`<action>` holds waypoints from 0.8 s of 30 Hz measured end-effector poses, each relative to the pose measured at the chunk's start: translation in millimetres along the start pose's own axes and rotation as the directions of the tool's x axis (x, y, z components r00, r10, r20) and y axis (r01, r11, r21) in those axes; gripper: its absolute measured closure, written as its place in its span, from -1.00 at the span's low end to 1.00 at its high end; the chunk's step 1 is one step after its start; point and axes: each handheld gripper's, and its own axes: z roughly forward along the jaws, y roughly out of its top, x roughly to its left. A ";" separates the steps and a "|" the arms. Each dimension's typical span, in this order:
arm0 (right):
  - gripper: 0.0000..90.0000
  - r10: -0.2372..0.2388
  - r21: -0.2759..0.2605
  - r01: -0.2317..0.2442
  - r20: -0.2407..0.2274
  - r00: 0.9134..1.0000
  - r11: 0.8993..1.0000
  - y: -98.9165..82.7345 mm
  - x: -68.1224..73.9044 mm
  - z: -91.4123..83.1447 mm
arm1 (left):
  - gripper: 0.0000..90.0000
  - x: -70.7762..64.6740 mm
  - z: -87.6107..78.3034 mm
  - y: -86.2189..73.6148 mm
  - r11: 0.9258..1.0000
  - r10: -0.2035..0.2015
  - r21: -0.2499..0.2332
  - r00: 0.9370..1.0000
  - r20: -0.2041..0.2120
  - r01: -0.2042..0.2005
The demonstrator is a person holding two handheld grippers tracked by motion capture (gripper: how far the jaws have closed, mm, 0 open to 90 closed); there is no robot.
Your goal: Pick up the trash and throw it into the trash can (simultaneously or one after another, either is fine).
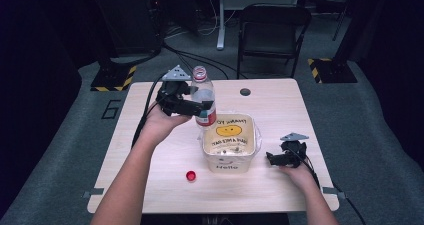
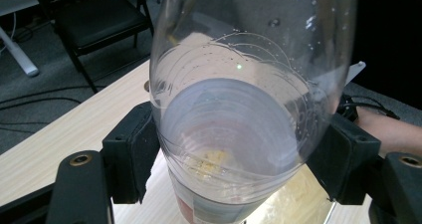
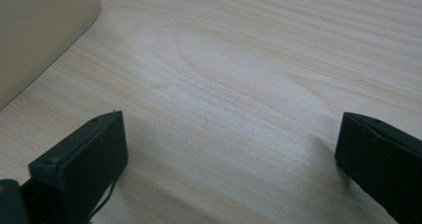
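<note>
both jaws of the left gripper [image 1: 192, 105] pinch the clear bottle [image 1: 203, 101] upright above the table [image 1: 150, 150], just beside the tub [image 1: 231, 142]; better to keep it steady over the rim. right gripper [image 1: 274, 158] rests spread and empty near the tub. red cap [image 1: 190, 175] lies on pale wood; folding chair [image 1: 272, 27] stands behind.

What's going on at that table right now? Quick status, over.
Left gripper clamped on clear bottle, uncapped, beside the smiley tub. Right gripper open, empty, resting on table. Red cap lies loose; nothing blocking.
</note>
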 end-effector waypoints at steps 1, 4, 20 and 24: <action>-1.00 -0.005 0.002 0.005 -0.001 1.000 1.000 -0.1 -0.3 -0.1 | -0.40 -0.6 1.7 1.1 1.000 0.002 0.000 1.000 0.002 -0.002; -1.00 -0.005 0.001 0.005 -0.005 1.000 1.000 0.0 -0.4 0.0 | -0.40 -2.0 8.2 2.8 1.000 -0.001 0.005 1.000 0.008 0.000; -1.00 0.005 -0.002 -0.005 -0.004 1.000 1.000 0.3 0.3 0.5 | -0.40 -3.5 35.9 -3.5 1.000 -0.021 -0.004 1.000 0.011 0.021; -1.00 0.004 -0.001 -0.004 -0.005 1.000 1.000 0.2 0.1 0.4 | -0.40 -3.3 44.2 -9.3 1.000 -0.009 0.016 1.000 -0.003 0.010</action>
